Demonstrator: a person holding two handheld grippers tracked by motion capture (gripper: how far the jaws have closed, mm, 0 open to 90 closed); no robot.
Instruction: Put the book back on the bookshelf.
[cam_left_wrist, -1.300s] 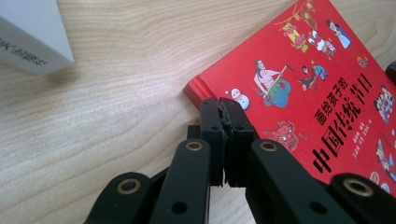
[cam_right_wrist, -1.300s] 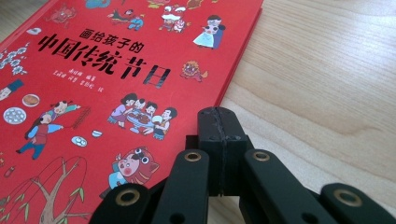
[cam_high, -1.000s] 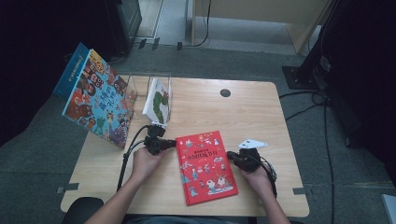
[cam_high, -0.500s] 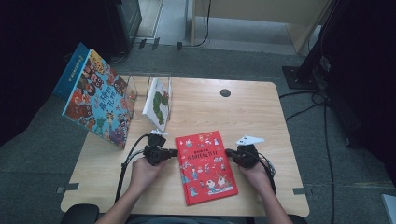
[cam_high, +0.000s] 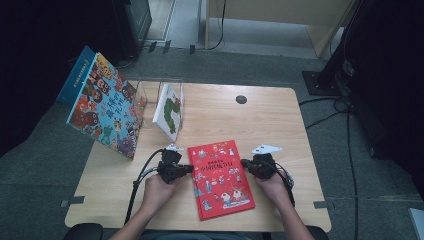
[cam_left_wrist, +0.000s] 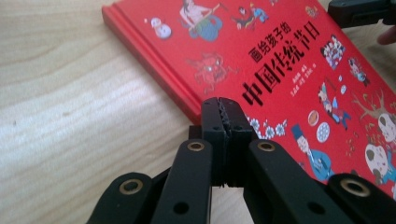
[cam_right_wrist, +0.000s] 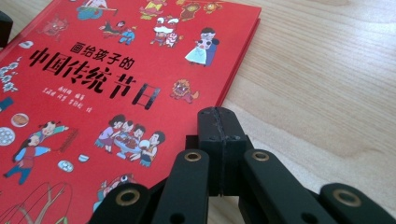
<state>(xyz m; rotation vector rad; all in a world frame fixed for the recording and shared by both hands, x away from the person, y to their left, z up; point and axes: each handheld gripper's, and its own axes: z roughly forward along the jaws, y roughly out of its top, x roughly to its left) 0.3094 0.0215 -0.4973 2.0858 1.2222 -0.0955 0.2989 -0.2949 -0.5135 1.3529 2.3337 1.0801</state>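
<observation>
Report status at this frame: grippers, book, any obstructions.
Left gripper shut, empty, at the red book's left edge. Right gripper shut, empty, at its right edge. Book flat on the table, not gripped. Nothing in the way.

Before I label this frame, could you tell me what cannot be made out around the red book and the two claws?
- Red book: far end cut off by the left gripper view's edges; underside hidden against the table.
- Left claw and right claw: too small in the high view to tell whether the tips touch the book.
- White book in the clear stand: cover too small to read.
</observation>
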